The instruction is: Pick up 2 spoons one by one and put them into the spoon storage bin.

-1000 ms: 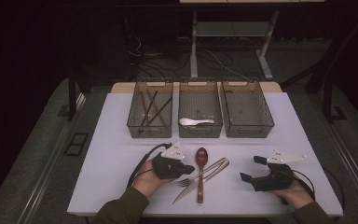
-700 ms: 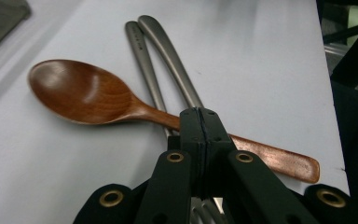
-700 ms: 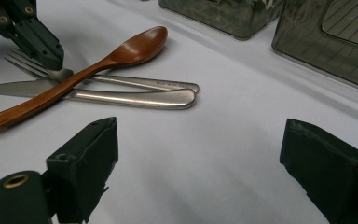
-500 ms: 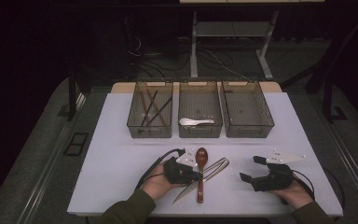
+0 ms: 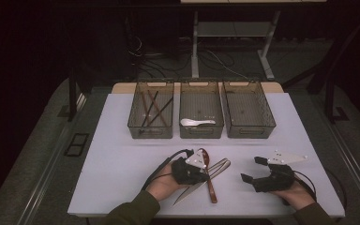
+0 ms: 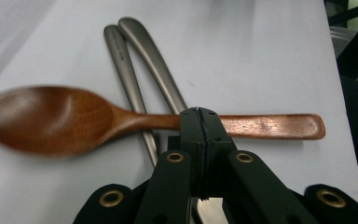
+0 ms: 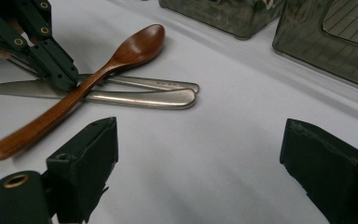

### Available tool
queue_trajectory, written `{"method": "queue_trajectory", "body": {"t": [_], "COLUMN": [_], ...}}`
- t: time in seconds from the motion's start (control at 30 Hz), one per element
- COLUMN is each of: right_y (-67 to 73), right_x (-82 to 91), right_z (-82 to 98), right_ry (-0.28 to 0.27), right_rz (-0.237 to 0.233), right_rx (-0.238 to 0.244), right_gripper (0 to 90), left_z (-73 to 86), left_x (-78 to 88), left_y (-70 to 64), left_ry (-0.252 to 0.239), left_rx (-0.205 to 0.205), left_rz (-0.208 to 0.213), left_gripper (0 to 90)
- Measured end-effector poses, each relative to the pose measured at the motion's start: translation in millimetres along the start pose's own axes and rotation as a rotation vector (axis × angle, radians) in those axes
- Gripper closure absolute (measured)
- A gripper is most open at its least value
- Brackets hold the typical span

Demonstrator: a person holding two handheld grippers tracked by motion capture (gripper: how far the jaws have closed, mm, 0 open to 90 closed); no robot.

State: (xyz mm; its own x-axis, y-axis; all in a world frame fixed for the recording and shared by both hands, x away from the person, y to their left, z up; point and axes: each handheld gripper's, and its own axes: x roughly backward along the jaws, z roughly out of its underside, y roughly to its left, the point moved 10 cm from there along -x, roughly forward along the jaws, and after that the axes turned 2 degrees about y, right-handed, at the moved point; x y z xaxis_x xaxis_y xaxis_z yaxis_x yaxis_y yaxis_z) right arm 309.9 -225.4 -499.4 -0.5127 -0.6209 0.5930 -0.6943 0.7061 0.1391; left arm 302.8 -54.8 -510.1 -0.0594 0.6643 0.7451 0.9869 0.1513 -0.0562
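Note:
A brown wooden spoon [image 5: 211, 187] lies near the table's front edge, crossing two metal cutlery handles [image 5: 220, 165] and a knife blade [image 5: 186, 194]. My left gripper [image 5: 205, 174] is shut, jaws pressed flat together with nothing seen between them. In the left gripper view its tips [image 6: 199, 113] sit right at the wooden spoon's handle [image 6: 265, 126], over the metal handles [image 6: 140, 56]. Whether they touch the handle I cannot tell. My right gripper [image 5: 252, 169] rests open to the right of the cutlery, with bare table between its jaws [image 7: 200, 154]. From there I see the spoon [image 7: 135, 46] and the left gripper [image 7: 67, 84].
Three translucent bins stand in a row at the back. The left bin [image 5: 136, 123] holds dark chopsticks, the middle bin [image 5: 201, 133] a white spoon [image 5: 197, 122], and the right bin [image 5: 248, 131] looks bare. The white tabletop [image 5: 117, 173] has free room at the left.
My left gripper has slid to the right, from beside the cutlery pile to the wooden spoon's handle. The right gripper has stayed where it was.

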Motion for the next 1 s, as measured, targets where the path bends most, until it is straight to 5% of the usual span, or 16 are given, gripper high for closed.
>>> {"method": "queue_trajectory", "body": {"t": [0.4,0.57,0.77,1.0], "right_y": [1.5,13.5,34.1,60.0], "right_x": [-0.6,4.0,4.0,-11.1], "right_z": [-0.6,-4.8,-17.8,-22.1], "right_ry": [0.001,0.016,0.002,0.052], "right_rz": [-0.008,-0.079,-0.133,-0.203], "right_rx": [-0.002,-0.015,-0.017,0.031], "right_gripper": [11.9,17.0,40.3,67.9], "left_z": [-10.5,-8.2,9.7,34.9], "left_x": [-6.4,12.4,35.2,56.8], "left_y": [4.4,7.1,12.6,18.9], "left_ry": [-0.021,-0.067,-0.102,-0.116], "left_rx": [0.005,0.051,0.114,0.168], "left_rz": [0.002,-0.007,-0.035,-0.079], "left_gripper": [89.1,86.3,75.6,55.8]}}
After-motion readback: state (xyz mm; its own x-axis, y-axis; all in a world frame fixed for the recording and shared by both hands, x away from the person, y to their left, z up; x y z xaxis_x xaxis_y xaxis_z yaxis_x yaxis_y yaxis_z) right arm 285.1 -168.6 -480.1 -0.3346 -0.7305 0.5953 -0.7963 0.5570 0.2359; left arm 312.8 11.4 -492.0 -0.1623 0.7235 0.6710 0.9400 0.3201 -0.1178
